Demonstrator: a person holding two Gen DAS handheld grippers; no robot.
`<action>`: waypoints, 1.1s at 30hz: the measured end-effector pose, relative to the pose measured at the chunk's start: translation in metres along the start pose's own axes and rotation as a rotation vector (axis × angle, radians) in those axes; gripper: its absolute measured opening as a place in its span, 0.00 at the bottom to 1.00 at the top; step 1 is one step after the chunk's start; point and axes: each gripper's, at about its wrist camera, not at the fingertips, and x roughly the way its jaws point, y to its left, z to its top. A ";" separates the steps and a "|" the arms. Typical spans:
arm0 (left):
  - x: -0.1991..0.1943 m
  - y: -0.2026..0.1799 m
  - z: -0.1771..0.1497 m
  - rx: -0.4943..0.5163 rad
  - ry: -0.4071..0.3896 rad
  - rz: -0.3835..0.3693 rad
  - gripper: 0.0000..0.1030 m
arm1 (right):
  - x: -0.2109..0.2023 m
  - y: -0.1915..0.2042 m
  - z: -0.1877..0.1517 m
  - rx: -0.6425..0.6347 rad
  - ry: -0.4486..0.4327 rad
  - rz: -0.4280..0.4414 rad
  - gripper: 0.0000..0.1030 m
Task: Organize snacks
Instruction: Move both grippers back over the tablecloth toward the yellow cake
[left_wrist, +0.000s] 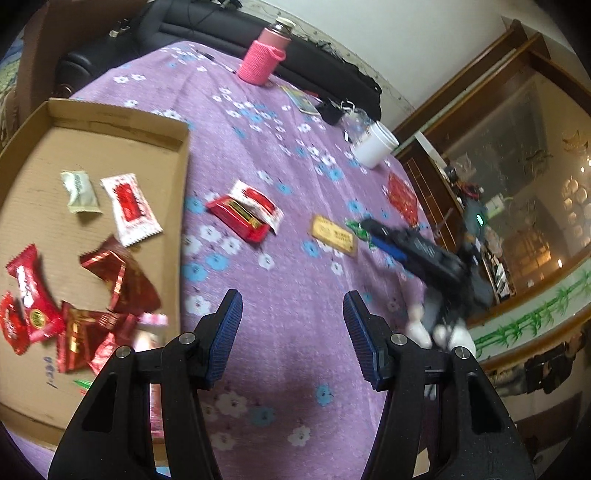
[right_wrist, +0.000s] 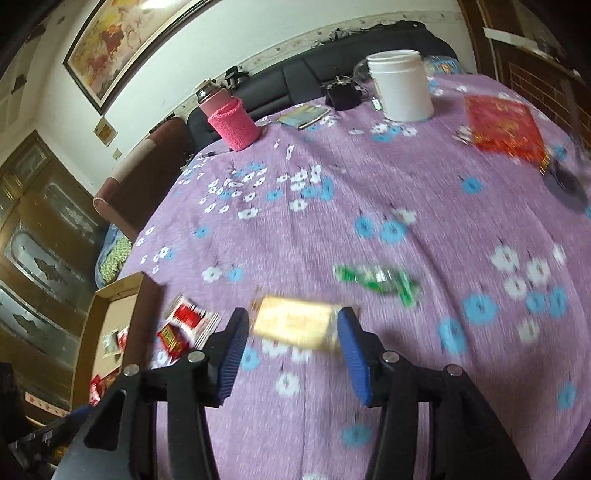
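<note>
A shallow cardboard tray (left_wrist: 122, 122) at the left holds several wrapped snacks, red ones (left_wrist: 33, 295) and white ones (left_wrist: 129, 208). My left gripper (left_wrist: 292, 306) hangs open and empty over the purple flowered cloth, just right of the tray. On the cloth lie a red pack under a white-red wrapper (left_wrist: 243, 214), a gold packet (left_wrist: 334, 236) and a green candy (left_wrist: 354, 226). My right gripper (right_wrist: 293, 323) is open, blurred, with the gold packet (right_wrist: 295, 325) showing between its fingertips. The green candy (right_wrist: 376, 280) lies just beyond.
A pink sleeved bottle (left_wrist: 264, 55), a white jar (left_wrist: 375, 144), a black pouch (right_wrist: 341, 94) and a red packet (right_wrist: 502, 127) stand towards the far side of the round table. A dark sofa lies behind, wooden cabinets to the right.
</note>
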 end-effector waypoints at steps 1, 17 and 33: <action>0.002 -0.002 -0.001 0.003 0.004 0.000 0.55 | 0.006 0.000 0.004 -0.007 0.006 -0.004 0.56; 0.013 0.002 -0.006 -0.027 0.028 0.021 0.55 | 0.042 0.028 -0.015 -0.151 0.138 0.023 0.64; 0.026 0.002 -0.016 -0.035 0.065 0.009 0.55 | 0.001 0.047 -0.073 -0.426 0.168 -0.092 0.65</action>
